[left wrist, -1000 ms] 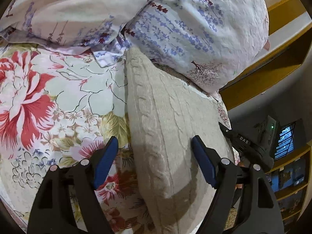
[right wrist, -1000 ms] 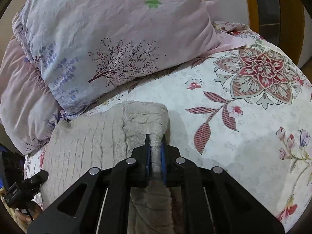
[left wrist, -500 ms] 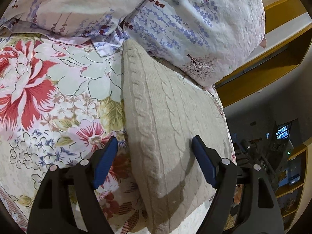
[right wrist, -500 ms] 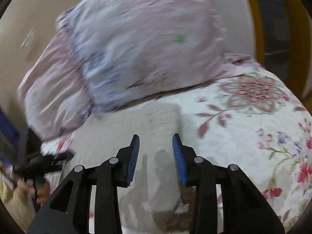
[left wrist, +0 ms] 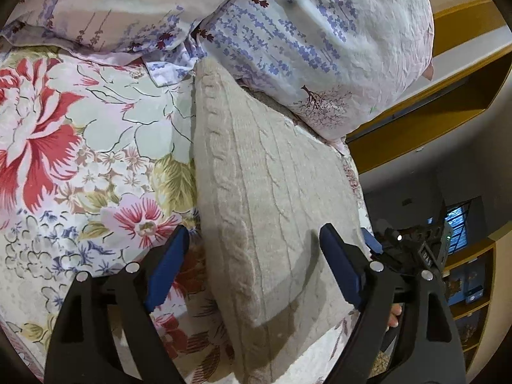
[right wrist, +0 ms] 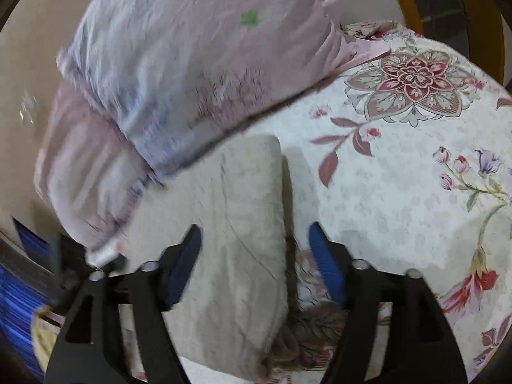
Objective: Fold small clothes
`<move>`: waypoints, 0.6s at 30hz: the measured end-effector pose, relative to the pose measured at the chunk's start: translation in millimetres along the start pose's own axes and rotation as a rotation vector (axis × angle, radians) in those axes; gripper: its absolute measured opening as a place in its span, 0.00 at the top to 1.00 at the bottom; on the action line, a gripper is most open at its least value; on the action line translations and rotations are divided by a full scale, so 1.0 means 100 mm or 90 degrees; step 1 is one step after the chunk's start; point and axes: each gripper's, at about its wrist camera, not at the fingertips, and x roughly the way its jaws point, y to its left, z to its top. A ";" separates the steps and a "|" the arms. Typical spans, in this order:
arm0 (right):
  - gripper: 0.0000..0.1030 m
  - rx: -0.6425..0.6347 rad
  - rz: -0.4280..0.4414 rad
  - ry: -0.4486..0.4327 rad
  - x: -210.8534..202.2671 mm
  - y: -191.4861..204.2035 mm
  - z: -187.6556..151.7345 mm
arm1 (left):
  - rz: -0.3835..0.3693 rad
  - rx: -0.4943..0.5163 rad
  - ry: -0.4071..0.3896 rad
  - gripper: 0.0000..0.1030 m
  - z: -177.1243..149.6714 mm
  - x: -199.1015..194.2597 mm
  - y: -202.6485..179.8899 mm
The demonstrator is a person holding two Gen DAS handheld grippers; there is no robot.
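A beige cable-knit sweater (left wrist: 272, 198) lies folded on the floral bedsheet (left wrist: 80, 160), its far end against the pillows. My left gripper (left wrist: 252, 249) is open and empty, its blue pads straddling the sweater's near part just above it. The right wrist view is blurred; the sweater (right wrist: 252, 224) shows there as a narrow folded strip. My right gripper (right wrist: 256, 249) is open and empty above that strip, holding nothing. The right gripper also shows in the left wrist view (left wrist: 412, 249) at the bed's right edge.
Two lavender-print pillows (left wrist: 320, 32) lie at the head of the bed, also in the right wrist view (right wrist: 192, 64). A yellow wooden frame (left wrist: 448, 80) and shelves (left wrist: 473, 288) stand beyond the bed's right edge. Open sheet (right wrist: 400, 192) lies right of the sweater.
My right gripper let go of the sweater's edge, opened wide and pulled back, swinging. My left gripper stayed open and shifted slightly over the sweater.
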 end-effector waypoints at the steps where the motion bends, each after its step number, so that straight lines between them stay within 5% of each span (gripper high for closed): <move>1: 0.28 0.013 0.007 0.016 0.03 -0.02 0.03 | -0.005 -0.003 0.000 0.19 0.01 0.01 0.01; 8: 0.28 0.042 0.015 0.081 0.32 -0.11 0.10 | -0.013 -0.002 0.005 0.19 0.04 0.05 0.01; 18: 0.27 0.027 0.035 0.111 0.46 -0.07 0.06 | 0.102 0.125 0.011 0.19 0.07 0.19 -0.34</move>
